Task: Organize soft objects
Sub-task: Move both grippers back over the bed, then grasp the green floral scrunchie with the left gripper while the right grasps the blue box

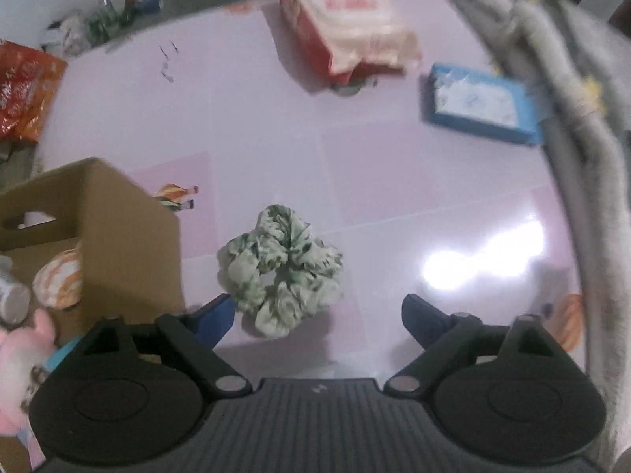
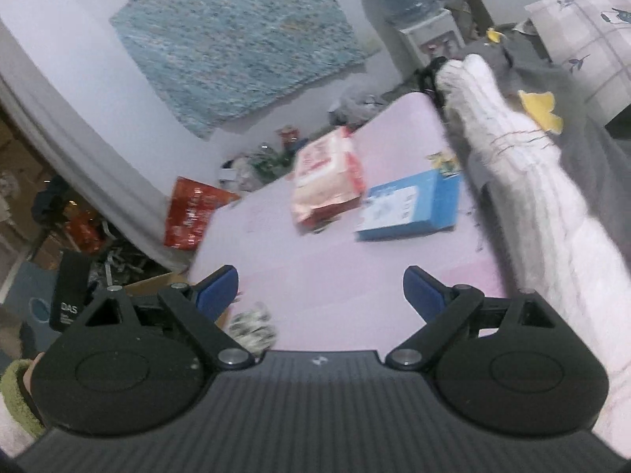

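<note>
Dim, motion-blurred fisheye views; white glare patch on the pink table (image 1: pixel 276 126).

- Around the green scrunchie (image 1: pixel 280 272) we see bare pink surface (image 1: pixel 394 181) on three sides.
- The cardboard box (image 1: pixel 118 213) walls off the side left of the scrunchie.
- Beyond the scrunchie, well apart, lie a red packet (image 1: pixel 347 27) and a blue box (image 1: pixel 481 104).

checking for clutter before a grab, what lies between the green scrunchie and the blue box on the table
Nothing: in the left wrist view only bare pink table lies between the scrunchie and the blue box. The red-and-white packet sits off to the side, farther away.
</note>
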`<act>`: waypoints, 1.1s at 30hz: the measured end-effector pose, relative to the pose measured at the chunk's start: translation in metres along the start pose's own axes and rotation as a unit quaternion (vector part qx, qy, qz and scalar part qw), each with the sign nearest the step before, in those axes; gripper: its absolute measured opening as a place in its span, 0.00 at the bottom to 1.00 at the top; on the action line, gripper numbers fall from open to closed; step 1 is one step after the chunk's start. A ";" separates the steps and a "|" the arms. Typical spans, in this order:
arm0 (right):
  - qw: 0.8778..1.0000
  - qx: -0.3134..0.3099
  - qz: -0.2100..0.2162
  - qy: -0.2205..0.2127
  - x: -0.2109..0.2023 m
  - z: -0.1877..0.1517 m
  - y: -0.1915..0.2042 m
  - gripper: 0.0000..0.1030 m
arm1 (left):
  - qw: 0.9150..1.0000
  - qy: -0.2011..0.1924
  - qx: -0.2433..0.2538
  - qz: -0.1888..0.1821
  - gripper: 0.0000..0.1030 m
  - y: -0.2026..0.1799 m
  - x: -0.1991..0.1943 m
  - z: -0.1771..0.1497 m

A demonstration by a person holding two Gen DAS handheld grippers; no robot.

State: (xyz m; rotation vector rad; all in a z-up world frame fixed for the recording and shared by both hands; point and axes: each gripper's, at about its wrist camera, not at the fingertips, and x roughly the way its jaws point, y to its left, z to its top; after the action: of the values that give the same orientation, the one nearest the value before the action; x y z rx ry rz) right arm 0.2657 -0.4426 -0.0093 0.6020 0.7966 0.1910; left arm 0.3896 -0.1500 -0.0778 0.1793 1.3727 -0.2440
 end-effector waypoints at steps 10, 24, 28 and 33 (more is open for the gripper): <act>0.999 -0.038 -0.034 0.013 0.059 0.055 -0.032 0.89 | 0.998 0.045 0.022 0.046 0.46 -0.001 0.043 0.011; 0.975 -0.193 -0.065 0.090 0.207 0.094 -0.019 0.89 | 0.999 0.005 0.006 0.046 0.18 0.003 0.030 0.016; 0.965 -0.208 -0.066 0.143 0.220 0.080 -0.021 0.89 | 0.999 -0.002 0.001 0.039 0.18 0.004 0.015 0.016; 0.936 -0.290 -0.073 0.184 0.211 0.050 -0.003 0.90 | 0.999 -0.011 0.001 0.033 0.18 0.002 0.013 0.015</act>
State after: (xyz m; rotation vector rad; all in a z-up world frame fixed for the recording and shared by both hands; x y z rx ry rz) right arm 0.4478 -0.3870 -0.1130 -0.0590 1.0848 0.3916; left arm 0.4069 -0.1528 -0.0874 0.2231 1.3420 -0.1924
